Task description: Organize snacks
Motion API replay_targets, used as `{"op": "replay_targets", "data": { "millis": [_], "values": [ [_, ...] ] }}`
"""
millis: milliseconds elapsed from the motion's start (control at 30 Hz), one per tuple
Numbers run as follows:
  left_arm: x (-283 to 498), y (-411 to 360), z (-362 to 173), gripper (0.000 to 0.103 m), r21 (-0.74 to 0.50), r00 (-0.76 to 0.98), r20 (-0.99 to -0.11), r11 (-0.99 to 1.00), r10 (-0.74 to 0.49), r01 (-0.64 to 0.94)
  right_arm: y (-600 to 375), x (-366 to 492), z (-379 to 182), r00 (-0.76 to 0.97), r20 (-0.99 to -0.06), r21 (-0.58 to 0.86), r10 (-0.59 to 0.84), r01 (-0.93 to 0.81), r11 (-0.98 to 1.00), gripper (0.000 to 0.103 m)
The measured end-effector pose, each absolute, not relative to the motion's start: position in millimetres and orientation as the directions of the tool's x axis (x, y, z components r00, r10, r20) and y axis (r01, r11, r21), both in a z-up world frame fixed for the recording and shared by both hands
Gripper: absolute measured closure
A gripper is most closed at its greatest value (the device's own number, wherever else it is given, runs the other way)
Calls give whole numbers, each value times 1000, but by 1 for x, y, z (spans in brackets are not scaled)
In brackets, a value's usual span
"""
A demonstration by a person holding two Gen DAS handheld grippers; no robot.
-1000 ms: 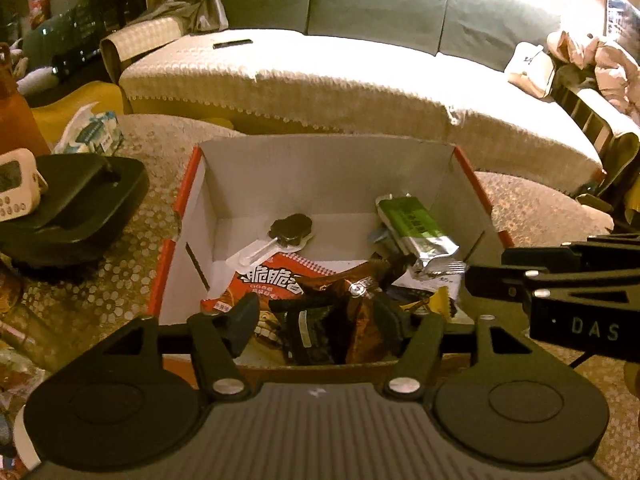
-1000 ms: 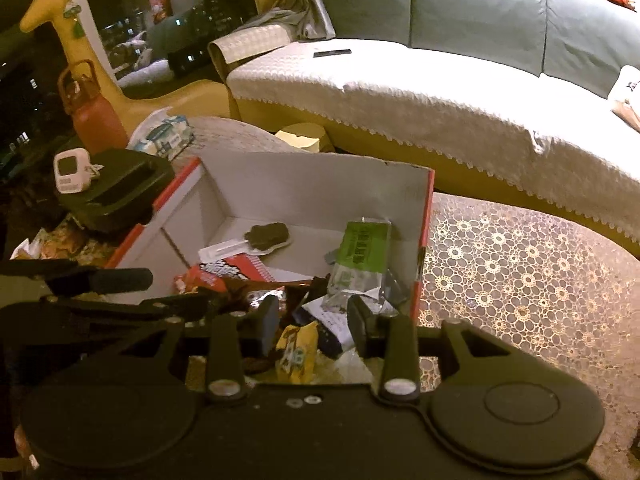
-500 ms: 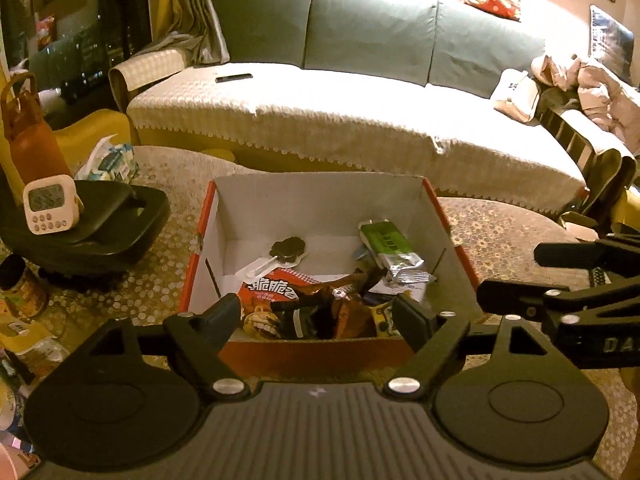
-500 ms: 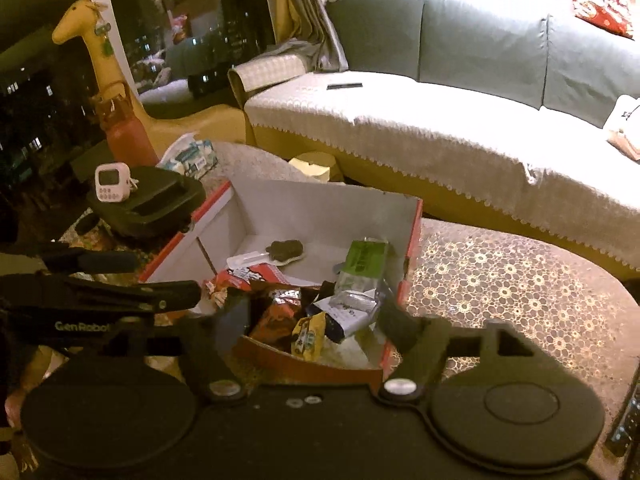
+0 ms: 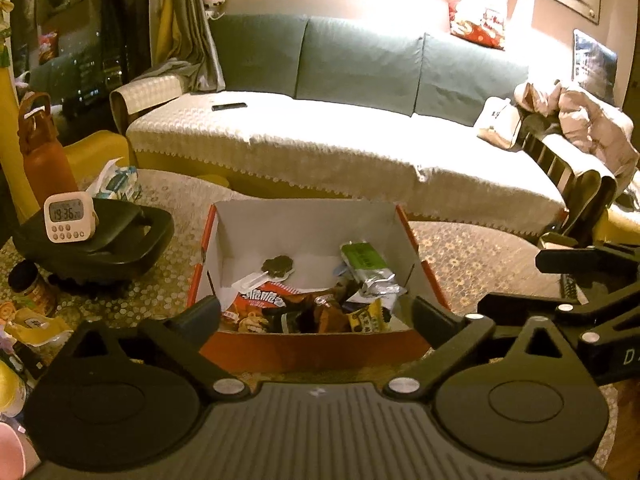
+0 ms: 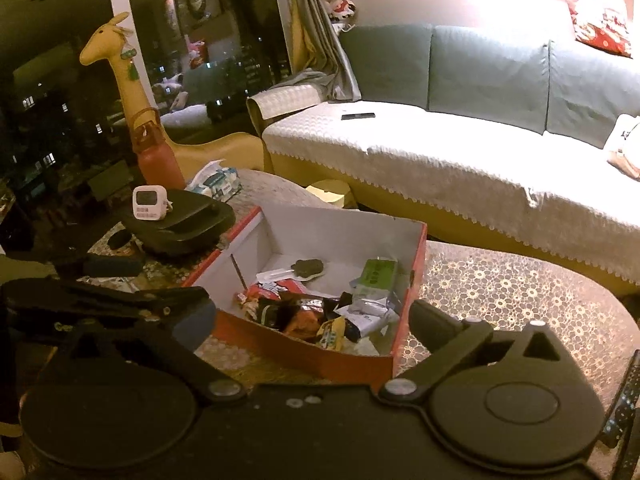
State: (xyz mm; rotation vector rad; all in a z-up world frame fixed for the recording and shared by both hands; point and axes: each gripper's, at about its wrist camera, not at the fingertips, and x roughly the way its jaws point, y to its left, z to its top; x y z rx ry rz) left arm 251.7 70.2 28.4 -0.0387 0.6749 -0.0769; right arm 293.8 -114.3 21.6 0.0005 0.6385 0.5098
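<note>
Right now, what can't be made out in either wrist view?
- Snack labels in the box: too small, overlapping, both views.
- Packets at left, left view: cut by the edge and gripper body.
- Dark strip, right view: cut by the edge, unidentifiable.

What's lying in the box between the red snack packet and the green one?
In the left wrist view, a dark flower-shaped lollipop on a white stick lies on the box floor between the red packet and green packet.

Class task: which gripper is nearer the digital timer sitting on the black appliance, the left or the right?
Left. The left gripper sits on the timer's side of the red box; the right gripper is on the far side.
</note>
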Motion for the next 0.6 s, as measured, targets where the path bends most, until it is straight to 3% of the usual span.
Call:
{"op": "replay_targets", "data": {
  "millis": [600],
  "values": [
    [234,66,36,0,-53,781,-618,996,-84,65,-119,276,30,688,-555,168,468,-459,873,0]
  ]
}}
